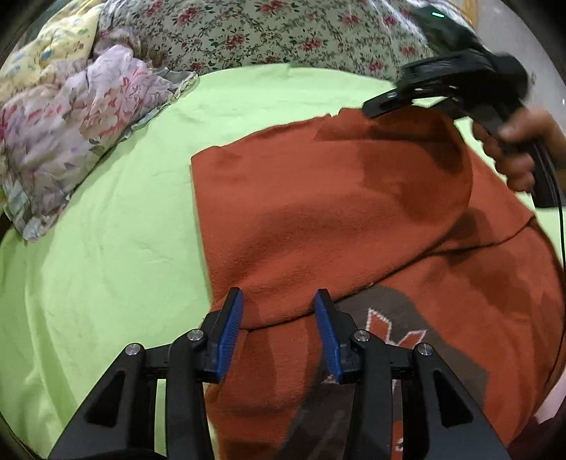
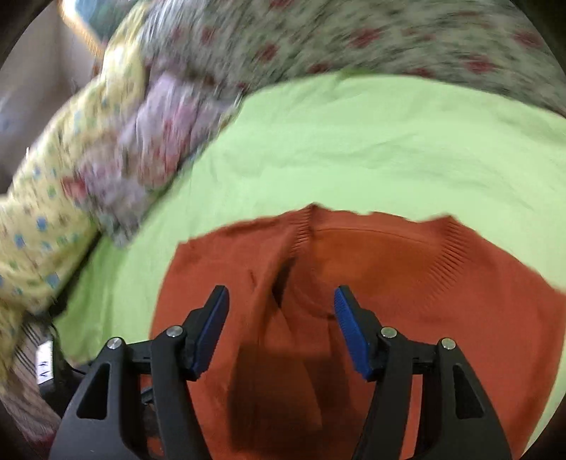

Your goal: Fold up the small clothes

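One sweater on the bed, two grippers over it, and I'm holding both. Nearest me, my left gripper (image 1: pixel 278 306) has its blue pads spread wide with nothing between them, hanging just above a folded edge of the rust-orange sweater (image 1: pixel 336 212); right under that edge I can see one dark grey patch (image 1: pixel 382 318) with a pale pattern knitted in. The sweater lies flat on the green sheet (image 1: pixel 106 265), its long axis running from my near side away toward the far pillows, with a sleeve or side panel folded in over the body. In the right wrist view my right gripper (image 2: pixel 279 300) is just as wide apart and empty, poised above the ribbed collar (image 2: pixel 353 226), which points away from me toward the far edge of the bed; a soft crease runs back from it toward my fingers. My right hand (image 1: pixel 520 148) shows at the sweater's far right side, gripping the black handle. To the left of the sweater there's a broad stretch of bare sheet, and more beyond the collar. Farther out, three bits of bedding crowd the far left corner: a pink floral pillow (image 1: pixel 70 134), a yellow printed quilt (image 1: pixel 49 53), and a red-flowered pillow (image 1: pixel 265 32) along the far edge.
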`<state>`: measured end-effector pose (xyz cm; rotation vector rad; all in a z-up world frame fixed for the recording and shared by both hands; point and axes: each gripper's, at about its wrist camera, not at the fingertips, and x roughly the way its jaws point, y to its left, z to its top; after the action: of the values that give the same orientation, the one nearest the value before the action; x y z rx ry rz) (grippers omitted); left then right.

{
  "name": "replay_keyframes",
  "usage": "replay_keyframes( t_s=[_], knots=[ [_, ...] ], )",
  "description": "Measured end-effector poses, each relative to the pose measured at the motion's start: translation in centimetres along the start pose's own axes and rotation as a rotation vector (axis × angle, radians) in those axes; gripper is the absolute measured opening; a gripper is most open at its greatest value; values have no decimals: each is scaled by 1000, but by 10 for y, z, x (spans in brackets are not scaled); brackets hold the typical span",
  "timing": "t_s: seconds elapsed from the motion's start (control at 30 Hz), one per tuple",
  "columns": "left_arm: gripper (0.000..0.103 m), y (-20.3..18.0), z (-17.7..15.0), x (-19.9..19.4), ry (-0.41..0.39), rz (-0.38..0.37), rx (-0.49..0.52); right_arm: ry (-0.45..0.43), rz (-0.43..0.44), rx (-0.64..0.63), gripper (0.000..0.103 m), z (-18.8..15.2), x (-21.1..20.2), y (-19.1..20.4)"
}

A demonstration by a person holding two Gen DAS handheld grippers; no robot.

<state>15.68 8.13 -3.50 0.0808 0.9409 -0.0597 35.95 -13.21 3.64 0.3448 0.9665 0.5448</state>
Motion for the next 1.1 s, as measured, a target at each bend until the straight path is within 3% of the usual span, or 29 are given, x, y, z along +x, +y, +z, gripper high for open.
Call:
replay_keyframes(
  t_s=[0.07,0.13,0.2,0.33,0.47,0.5,0.6,0.7,0.77,0.93,1.1],
  knots=[
    [42,-3,-2,1,15,7,32,54,-52,-12,62,5,19,0],
    [42,-7,-5,1,12,12,59,90,-50,4,24,4,29,-6],
    [42,-5,-6,1,9,6,66,82,-3,37,5,-1,24,-13],
    [42,-2,-1,4,14,22,53,-49,-2,89,5,-4,-19,-28],
    [42,-9,1,14,15,83,52,-383,43,211,5,-31,-110,-56],
    [42,-9,4,16,13,93,32,-413,28,239,5,-44,-118,-63],
    [44,1,12,20,15,123,-77,-427,-28,324,5,-92,-117,-88],
    [44,13,9,24,40,152,-165,-370,-68,401,5,-130,-98,-107],
    [44,26,4,23,40,106,-242,-337,-74,454,5,-152,-88,-118],
    [44,39,1,20,28,94,-308,-332,-27,571,10,-168,-84,-134],
    [44,44,1,22,18,81,-347,-406,-141,510,6,-163,-109,-126]
  ],
)
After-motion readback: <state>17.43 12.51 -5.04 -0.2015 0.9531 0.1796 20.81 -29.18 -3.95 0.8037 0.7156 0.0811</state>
